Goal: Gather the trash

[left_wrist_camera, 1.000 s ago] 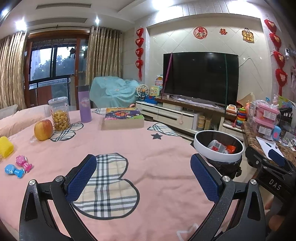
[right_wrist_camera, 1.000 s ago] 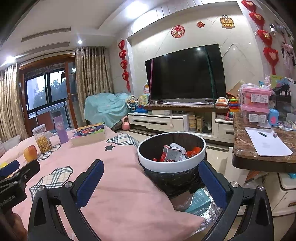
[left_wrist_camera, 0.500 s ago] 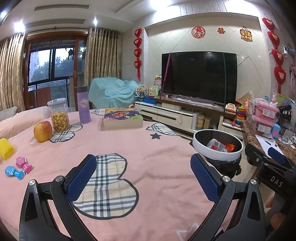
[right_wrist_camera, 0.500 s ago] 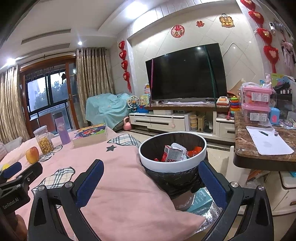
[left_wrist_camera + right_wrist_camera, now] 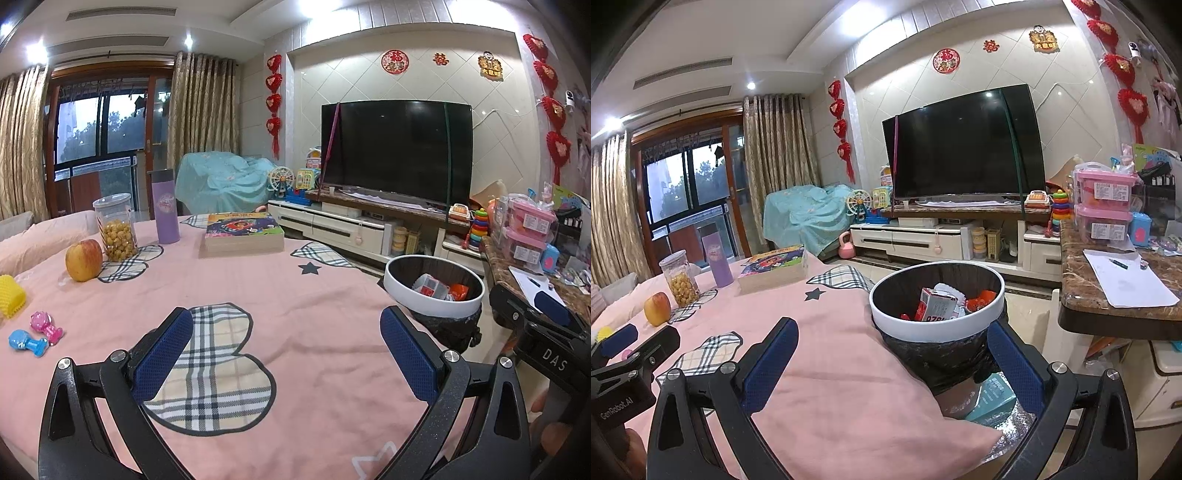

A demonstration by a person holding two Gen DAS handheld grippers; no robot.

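Pink tablecloth (image 5: 314, 295) lies bare between both wide-open tools, bin (image 5: 936, 325) at edge.

Pink cloth (image 5: 295, 295) carried beige-black-white plaid heart patches (image 5: 214, 369), a dark star (image 5: 309, 268) and a white star outline (image 5: 373, 461). Gripper pads (image 5: 162, 354) were blue with a mesh texture, frames black. Bin (image 5: 936, 317) had a white rim, dark liner, red-and-white carton (image 5: 936, 304) and orange-red scraps inside. Apple (image 5: 84, 260) was red-yellow, bottle (image 5: 165, 211) lilac with a grey cap, jar (image 5: 114, 227) clear with yellow contents. Toys: yellow (image 5: 11, 301), pink (image 5: 46, 326), blue (image 5: 27, 341). Book cover (image 5: 242, 224) was multicoloured. TV (image 5: 395, 149) was black, curtains (image 5: 201, 107) gold, wall hearts (image 5: 273, 99) red, sofa cover (image 5: 225, 181) turquoise
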